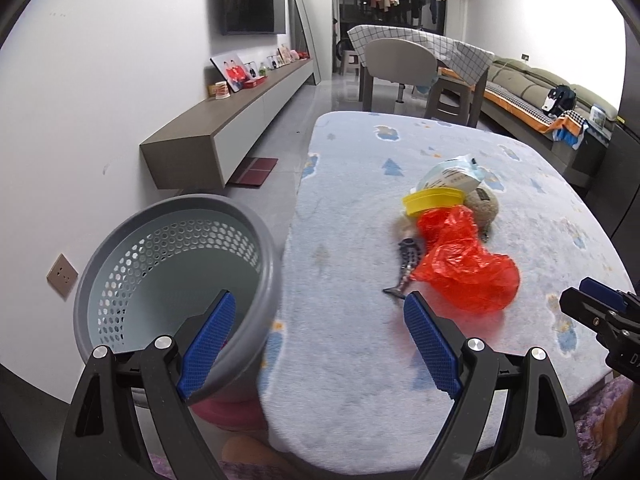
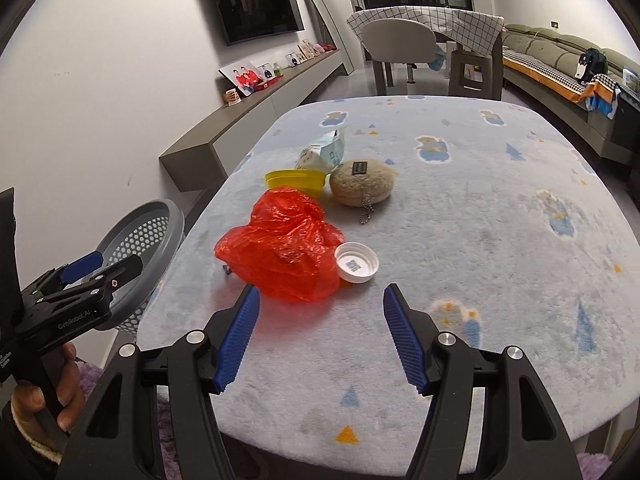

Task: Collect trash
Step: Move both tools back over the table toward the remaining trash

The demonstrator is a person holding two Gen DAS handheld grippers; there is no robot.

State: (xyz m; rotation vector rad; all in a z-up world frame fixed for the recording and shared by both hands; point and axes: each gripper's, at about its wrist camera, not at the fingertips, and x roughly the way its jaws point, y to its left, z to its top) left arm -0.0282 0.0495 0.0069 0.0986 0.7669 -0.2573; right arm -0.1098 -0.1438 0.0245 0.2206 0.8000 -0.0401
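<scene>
A crumpled red plastic bag (image 2: 280, 248) lies on the fleece-covered table (image 2: 500, 240). A white bottle cap (image 2: 356, 267) sits open side up at its right edge. Behind them are a yellow lid (image 2: 296, 179), a round beige plush with a chain (image 2: 362, 182) and a wipes packet (image 2: 322, 154). A dark fish-like toy (image 1: 406, 268) pokes out from under the bag. My right gripper (image 2: 322, 288) is open just short of the bag and touches nothing. My left gripper (image 1: 319, 296) is open wide, its left finger over the rim of the grey perforated basket (image 1: 168, 264).
The basket (image 2: 140, 248) stands off the table's left edge, by the wall. A hand (image 2: 60, 392) holds the left gripper (image 2: 100, 268). A long low cabinet (image 1: 224, 132) runs along the left wall. Beyond the table stand a chair (image 1: 400, 60), a dining table and a sofa (image 1: 532, 88).
</scene>
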